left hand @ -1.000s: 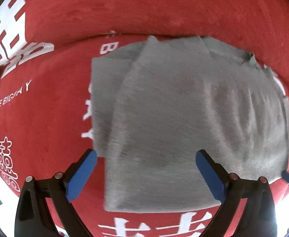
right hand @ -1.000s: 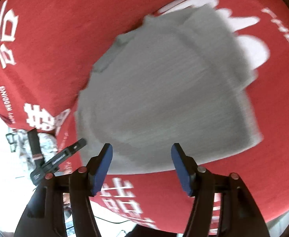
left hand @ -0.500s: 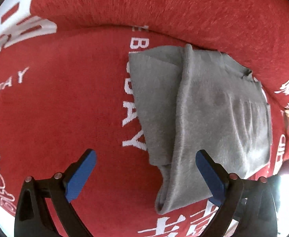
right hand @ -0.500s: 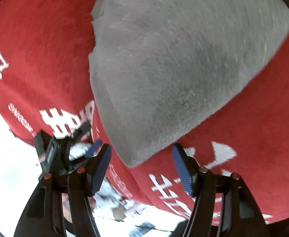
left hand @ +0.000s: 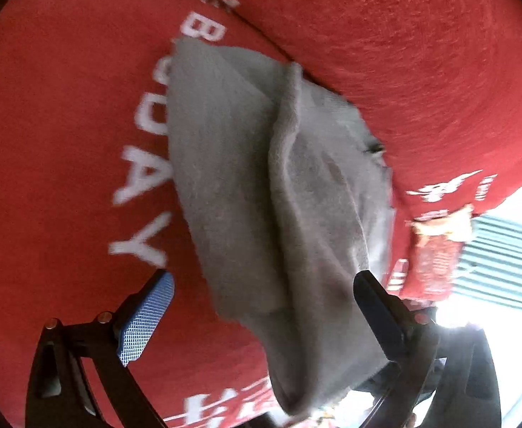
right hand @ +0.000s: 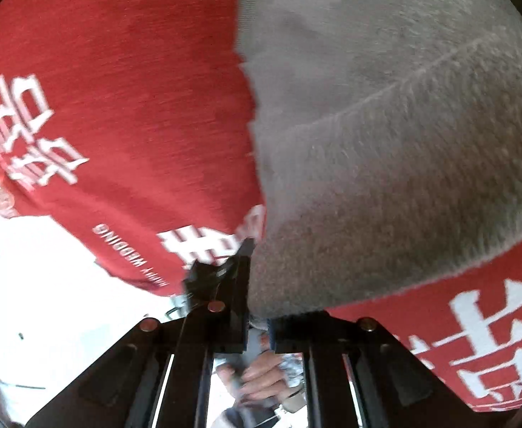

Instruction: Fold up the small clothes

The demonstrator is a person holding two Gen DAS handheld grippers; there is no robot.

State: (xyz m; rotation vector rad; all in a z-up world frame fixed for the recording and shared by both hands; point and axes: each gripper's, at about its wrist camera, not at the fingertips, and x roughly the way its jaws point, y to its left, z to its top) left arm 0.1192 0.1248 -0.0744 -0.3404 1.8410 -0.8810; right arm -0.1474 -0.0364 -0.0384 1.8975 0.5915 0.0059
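A grey knit garment point(left hand: 271, 192) lies folded on a red cloth with white lettering point(left hand: 65, 142). Its near corner hangs over the front edge. My left gripper point(left hand: 261, 317) is open, with blue pads on either side of the garment's near end, not touching it. In the right wrist view the garment point(right hand: 385, 142) fills the upper right. My right gripper point(right hand: 257, 306) is shut on the garment's near corner, its fingers pressed together over the grey fabric.
The red cloth point(right hand: 118, 89) covers a cushioned surface with a raised back point(left hand: 403, 53). Its front edge drops off to a bright floor point(right hand: 47, 303). A teal slatted object point(left hand: 500, 260) stands at the right. A hand point(right hand: 261, 374) shows below the right gripper.
My right gripper has closed on the garment's near corner. The left gripper has swung right and closer, staying open. The garment's near end has lifted off the edge.
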